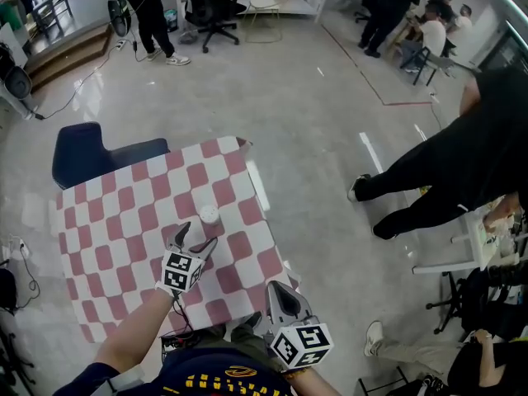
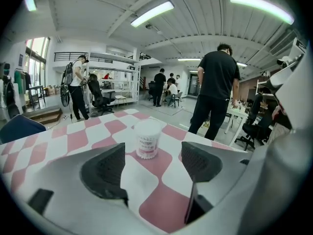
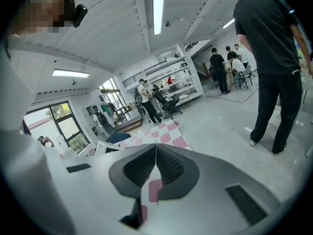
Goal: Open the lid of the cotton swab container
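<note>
Jaws of the left gripper [image 2: 154, 163] stand wide apart and empty, aimed at the cotton swab container [image 2: 147, 140] at twelve o'clock, short of touching it. The right gripper [image 3: 155, 165] is closed on nothing, at five o'clock off the checked tablecloth [image 1: 124, 221]. The container probably is light, smooth and easily tipped; clamp its body, then lift the lid's rim. It is a small round white tub with a pink-printed label, upright near the cloth's middle.

Grey floor [image 1: 313, 114], ceiling strip lts [image 2: 151, 13]

Only bare checkered cloth [image 1: 115, 221] was seen between the left gripper [image 1: 198, 234] and the cotton swab container [image 1: 209, 214], which was ringed by open tabletop.
</note>
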Motion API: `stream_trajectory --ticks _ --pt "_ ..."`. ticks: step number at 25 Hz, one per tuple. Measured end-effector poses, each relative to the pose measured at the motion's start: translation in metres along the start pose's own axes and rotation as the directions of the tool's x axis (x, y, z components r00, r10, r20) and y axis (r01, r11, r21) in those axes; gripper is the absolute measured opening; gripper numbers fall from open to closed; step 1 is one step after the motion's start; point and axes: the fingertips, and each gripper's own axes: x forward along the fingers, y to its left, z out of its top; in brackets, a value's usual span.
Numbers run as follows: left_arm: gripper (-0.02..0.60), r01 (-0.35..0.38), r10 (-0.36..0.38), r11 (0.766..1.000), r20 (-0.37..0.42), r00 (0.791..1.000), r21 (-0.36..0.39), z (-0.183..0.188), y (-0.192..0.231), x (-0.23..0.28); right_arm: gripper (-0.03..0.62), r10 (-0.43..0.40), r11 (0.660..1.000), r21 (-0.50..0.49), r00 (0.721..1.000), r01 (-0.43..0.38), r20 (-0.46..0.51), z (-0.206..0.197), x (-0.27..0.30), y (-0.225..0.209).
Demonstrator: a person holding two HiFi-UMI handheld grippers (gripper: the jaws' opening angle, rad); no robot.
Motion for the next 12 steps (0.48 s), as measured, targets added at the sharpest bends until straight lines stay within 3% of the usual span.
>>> stream_trajectory --ticks 12 --pt "0.341 -0.03 0.03 1.0 -0.008 1.0 -0.003 -0.002 0.012 0.024 0.012 -0.013 1.0 0.019 0.999 0.014 -0.043 -0.016 0.003 -0.002"
